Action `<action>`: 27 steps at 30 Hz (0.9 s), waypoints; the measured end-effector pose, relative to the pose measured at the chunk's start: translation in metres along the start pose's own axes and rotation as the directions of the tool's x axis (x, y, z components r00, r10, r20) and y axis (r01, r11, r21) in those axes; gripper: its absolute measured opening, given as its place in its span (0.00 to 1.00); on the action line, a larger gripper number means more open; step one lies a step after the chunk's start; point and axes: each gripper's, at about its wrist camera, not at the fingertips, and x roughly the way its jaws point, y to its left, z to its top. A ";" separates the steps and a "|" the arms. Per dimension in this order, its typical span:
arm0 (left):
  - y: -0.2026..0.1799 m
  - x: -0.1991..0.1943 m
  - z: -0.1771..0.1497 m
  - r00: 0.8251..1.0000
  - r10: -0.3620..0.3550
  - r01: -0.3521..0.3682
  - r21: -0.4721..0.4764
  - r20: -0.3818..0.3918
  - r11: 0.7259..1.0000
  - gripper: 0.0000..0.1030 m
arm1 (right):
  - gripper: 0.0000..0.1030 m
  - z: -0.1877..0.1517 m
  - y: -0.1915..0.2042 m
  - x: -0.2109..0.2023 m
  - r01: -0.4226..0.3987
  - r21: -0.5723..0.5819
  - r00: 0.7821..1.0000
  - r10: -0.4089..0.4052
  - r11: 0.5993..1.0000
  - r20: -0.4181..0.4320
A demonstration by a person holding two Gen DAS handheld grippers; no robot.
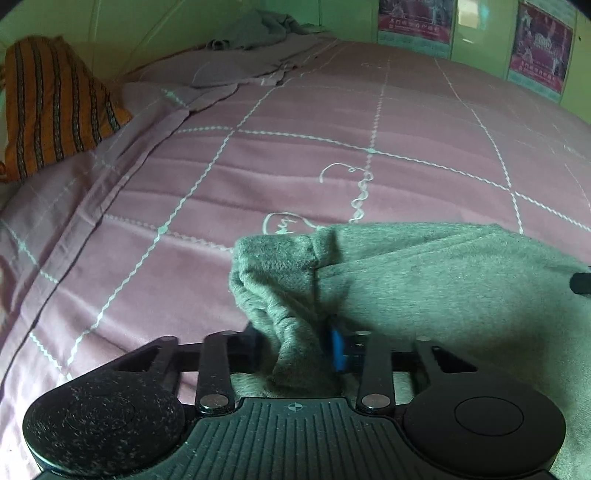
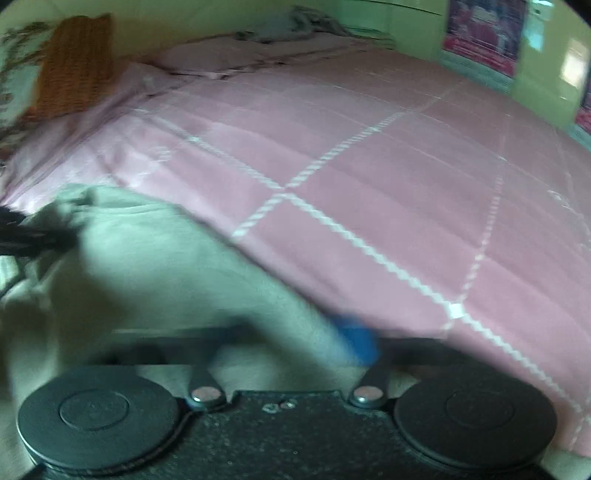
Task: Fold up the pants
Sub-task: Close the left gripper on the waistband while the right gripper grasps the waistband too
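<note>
Grey fleece pants (image 1: 424, 288) lie on the pink bed (image 1: 295, 166). In the left wrist view my left gripper (image 1: 295, 347) is shut on a bunched corner of the pants, with a blue pad (image 1: 337, 350) pressing the cloth. The tip of the other gripper shows at the right edge (image 1: 581, 282). In the blurred right wrist view the pants (image 2: 147, 266) stretch from the left down into my right gripper (image 2: 291, 350), which is shut on the cloth beside its blue pad (image 2: 356, 341). The left gripper appears as a dark shape at the left (image 2: 29, 236).
An orange striped pillow (image 1: 55, 107) leans at the far left of the bed. A crumpled grey cloth (image 1: 258, 33) and a folded pink cover (image 1: 236, 70) lie at the far end. Green walls with posters (image 1: 539, 48) bound the bed.
</note>
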 end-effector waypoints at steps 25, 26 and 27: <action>0.090 -0.178 -0.155 0.988 -0.073 0.047 -0.186 -0.133 0.981 0.34 | 0.23 -0.212 0.151 -0.181 -0.078 0.120 0.997 0.074 0.990 0.034; 0.096 -0.184 -0.160 0.985 -0.091 0.059 -0.219 -0.144 0.974 0.43 | 0.25 -0.214 0.146 -0.188 -0.085 0.166 0.996 0.079 0.982 0.044; 0.102 -0.190 -0.164 0.983 -0.108 0.069 -0.254 -0.146 0.965 0.52 | 0.27 -0.215 0.141 -0.194 -0.092 0.217 0.995 0.081 0.972 0.058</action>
